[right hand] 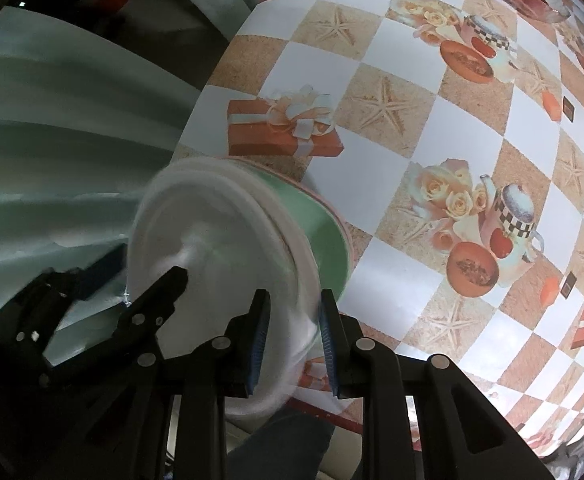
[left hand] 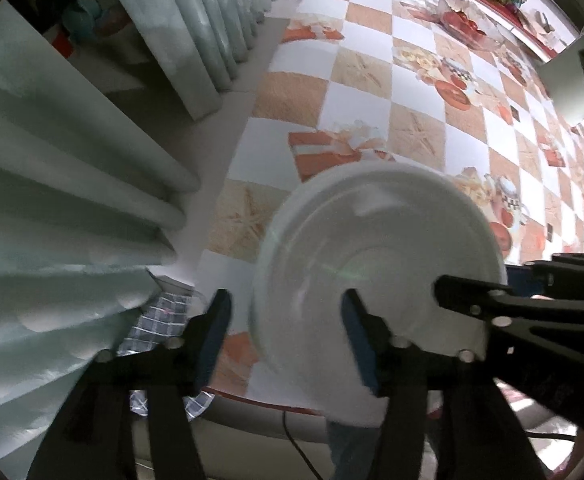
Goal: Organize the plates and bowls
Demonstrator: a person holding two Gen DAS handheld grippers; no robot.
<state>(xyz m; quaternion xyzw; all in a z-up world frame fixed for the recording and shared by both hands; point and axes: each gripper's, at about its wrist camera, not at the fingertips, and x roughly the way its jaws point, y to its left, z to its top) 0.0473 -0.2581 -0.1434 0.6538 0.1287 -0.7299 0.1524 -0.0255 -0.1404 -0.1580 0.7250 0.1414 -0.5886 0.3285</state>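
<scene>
White plate (right hand: 211,240) tilted on edge above the near-left corner of the bench (right hand: 432,128), over a green plate (right hand: 324,236). Right gripper (right hand: 292,340): jaws nearly closed, clamped on the white plate's near rim. Left gripper (left hand: 287,336): jaws wide apart, straddling the opposite rim, pads clear of it. Frames motion-blurred.

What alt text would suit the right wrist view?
Jaws of the right gripper clamp the rim of a white plate, tilted above a green dish on a checked tablecloth. The left gripper is beside it.
</scene>
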